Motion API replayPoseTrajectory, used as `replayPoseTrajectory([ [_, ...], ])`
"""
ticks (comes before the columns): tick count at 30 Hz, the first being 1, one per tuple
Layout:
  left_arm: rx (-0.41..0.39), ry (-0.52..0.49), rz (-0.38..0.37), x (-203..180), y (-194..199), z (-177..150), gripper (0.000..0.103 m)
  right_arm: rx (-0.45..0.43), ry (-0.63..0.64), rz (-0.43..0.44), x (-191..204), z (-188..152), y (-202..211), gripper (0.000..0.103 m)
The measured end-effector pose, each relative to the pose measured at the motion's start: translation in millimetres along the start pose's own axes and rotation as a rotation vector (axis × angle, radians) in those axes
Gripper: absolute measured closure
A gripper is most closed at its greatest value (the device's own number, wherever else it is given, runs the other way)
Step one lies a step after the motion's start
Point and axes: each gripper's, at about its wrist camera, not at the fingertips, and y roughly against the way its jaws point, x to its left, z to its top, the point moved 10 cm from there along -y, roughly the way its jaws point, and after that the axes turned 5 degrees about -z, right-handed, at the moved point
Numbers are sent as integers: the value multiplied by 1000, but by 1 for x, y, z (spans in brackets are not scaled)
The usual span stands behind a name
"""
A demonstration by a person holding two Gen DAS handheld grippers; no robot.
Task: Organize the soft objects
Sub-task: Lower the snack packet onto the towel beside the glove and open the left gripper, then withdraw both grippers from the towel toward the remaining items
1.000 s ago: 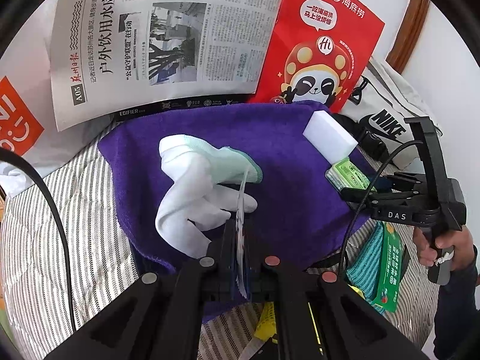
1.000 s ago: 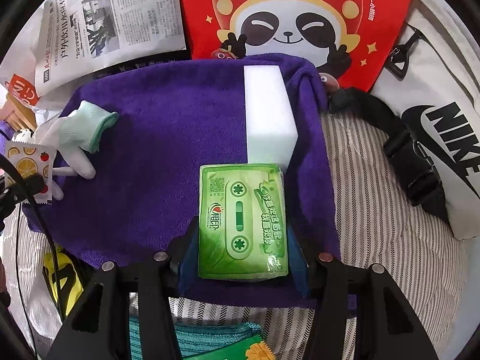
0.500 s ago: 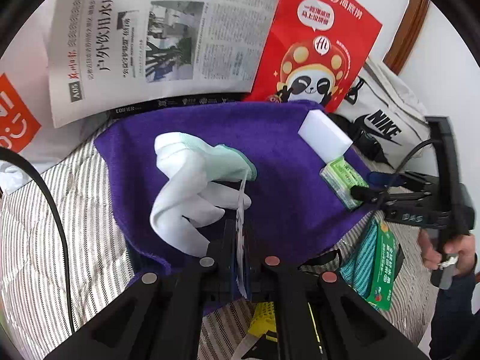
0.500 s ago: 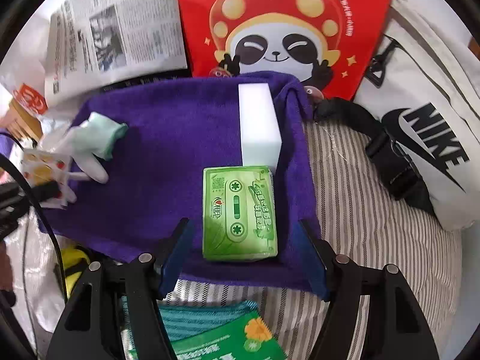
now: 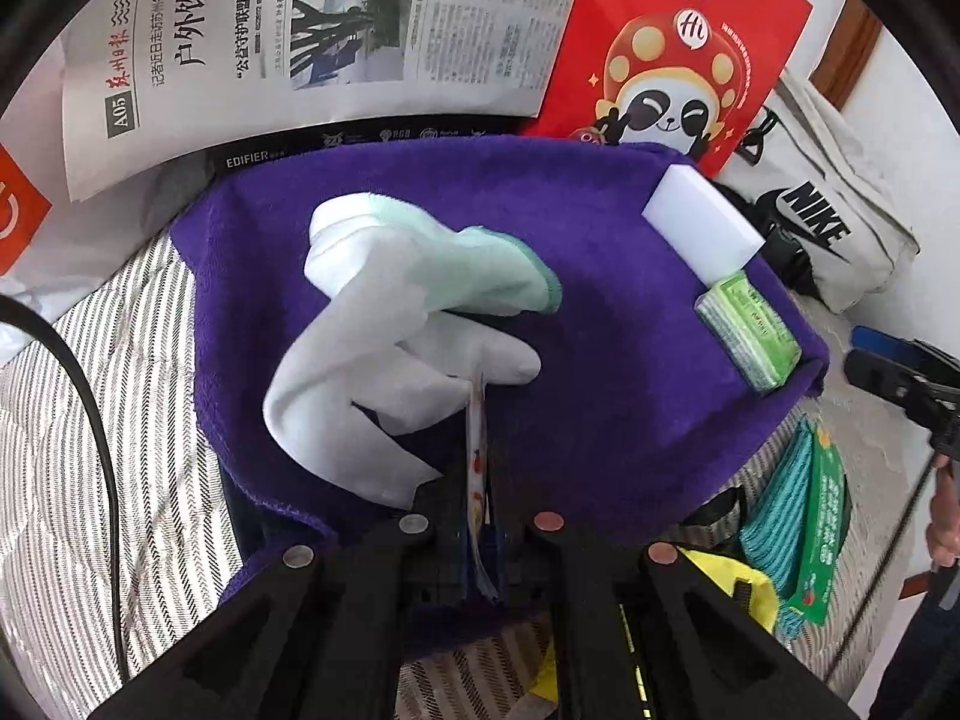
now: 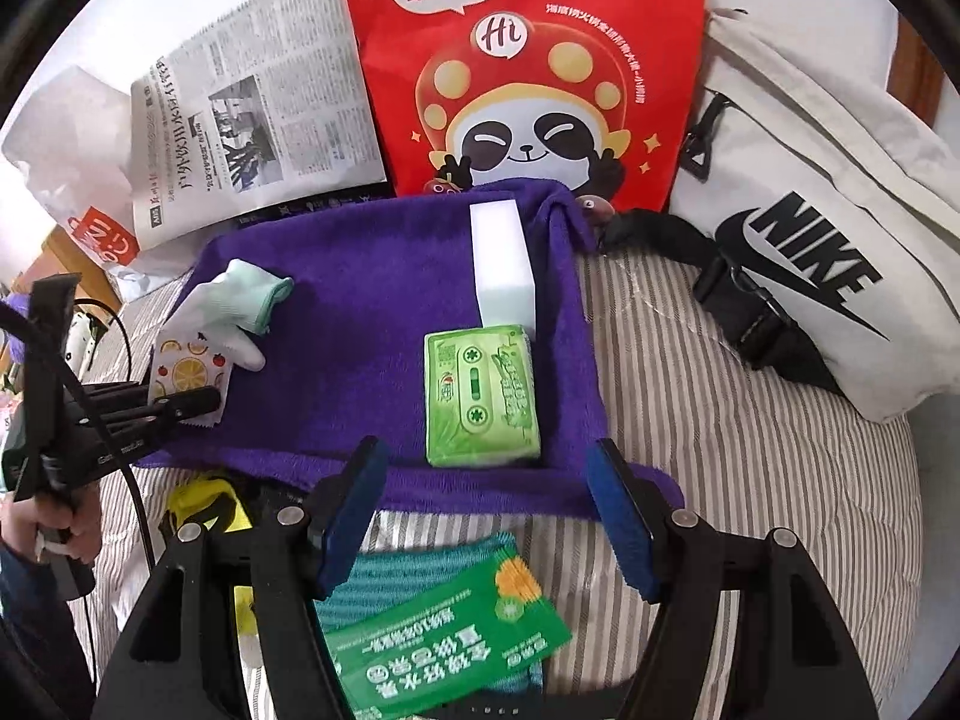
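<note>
A purple towel [image 5: 600,312] [image 6: 372,300] lies on the striped bed. On it are a white glove with a mint cuff [image 5: 384,312] [image 6: 240,306], a white sponge block [image 5: 702,228] [image 6: 501,264] and a green tissue pack [image 5: 750,330] [image 6: 480,399]. My left gripper [image 5: 480,498] [image 6: 198,399] is shut on a thin fruit-print wipe packet [image 5: 477,450] [image 6: 189,372], held edge-on over the towel's left side beside the glove's fingers. My right gripper [image 6: 486,486] [image 5: 864,354] is open and empty, just behind the tissue pack at the towel's near edge.
A newspaper [image 5: 312,30], a red panda bag [image 6: 528,72] and a white Nike bag [image 6: 810,252] stand along the back and right. A teal cloth with a green label [image 6: 444,642] and a yellow item [image 6: 204,504] lie on the bed near me.
My right gripper has opened, let go of the green tissue pack on the towel and drawn back. My left gripper has moved in over the towel, still holding the wipe packet.
</note>
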Motion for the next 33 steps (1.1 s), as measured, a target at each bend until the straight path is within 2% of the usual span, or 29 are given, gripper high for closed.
replayPoseTrajectory([
  [5, 5, 16, 4, 2, -2, -2, 93, 12, -1, -2, -3, -12, 4, 35],
  [11, 23, 22, 8, 0, 2, -6, 70, 9, -16, 6, -8, -28, 17, 35],
  [13, 33, 16, 40, 0, 4, -8, 57, 10, -21, 18, -7, -33, 21, 35],
  [14, 36, 14, 74, 2, 6, -9, 56, 7, -24, 22, -6, -36, 24, 35],
  [16, 34, 19, 106, 6, 14, -10, 55, 6, -19, 26, -5, -41, 30, 35],
  [19, 41, 29, 84, 5, 24, -13, 55, 4, -12, 21, -4, -47, 36, 35],
  [23, 23, 31, 118, 6, 40, -19, 49, -8, -10, 14, -5, -55, 49, 34],
  [28, 8, 38, 140, 7, 59, -31, 49, 11, -8, 11, -6, -71, 52, 34],
  [33, -8, 38, 165, 4, 74, -47, 49, 41, -30, 54, 2, -95, 48, 33],
])
